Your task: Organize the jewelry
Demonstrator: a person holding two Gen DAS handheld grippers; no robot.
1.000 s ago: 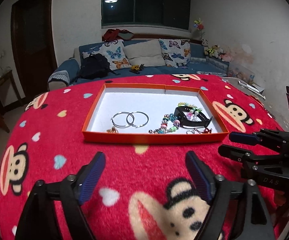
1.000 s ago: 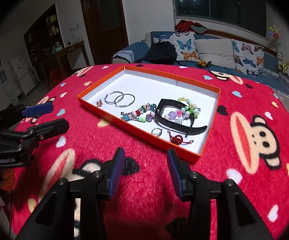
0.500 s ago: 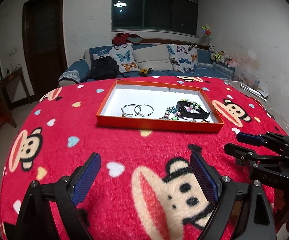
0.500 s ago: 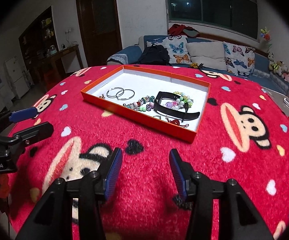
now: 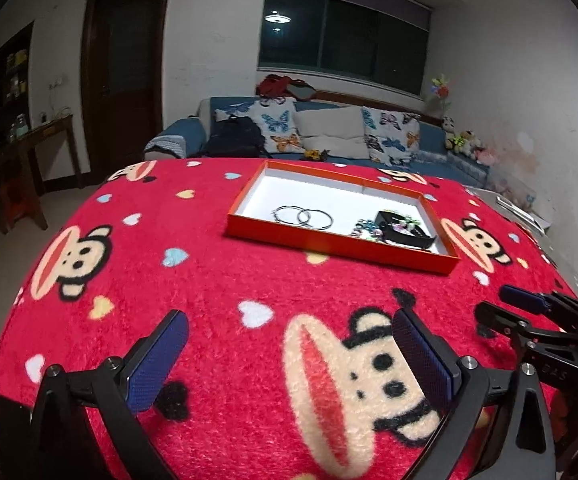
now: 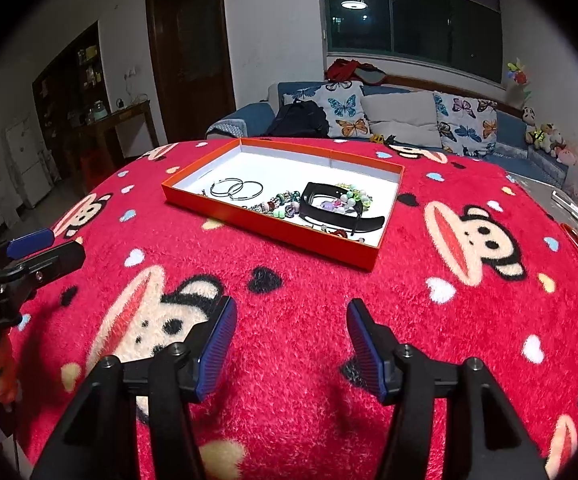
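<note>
The left gripper (image 5: pixel 289 354) and right gripper (image 6: pixel 291 344) are hovering over the red blanket (image 6: pixel 429 292), fingers spread and grasping nothing; the jewelry is lying in the orange tray (image 6: pixel 273 229) well ahead: hoop earrings (image 6: pixel 236 189), a beaded bracelet (image 6: pixel 279 204), a black band (image 6: pixel 341 216); approaching low, I'd be singling out one piece, keeping the tangled beads clear

Left gripper (image 5: pixel 289 354): jaws spread wide, holding nothing.
Right gripper (image 6: pixel 291 344): jaws apart, holding nothing.
</note>
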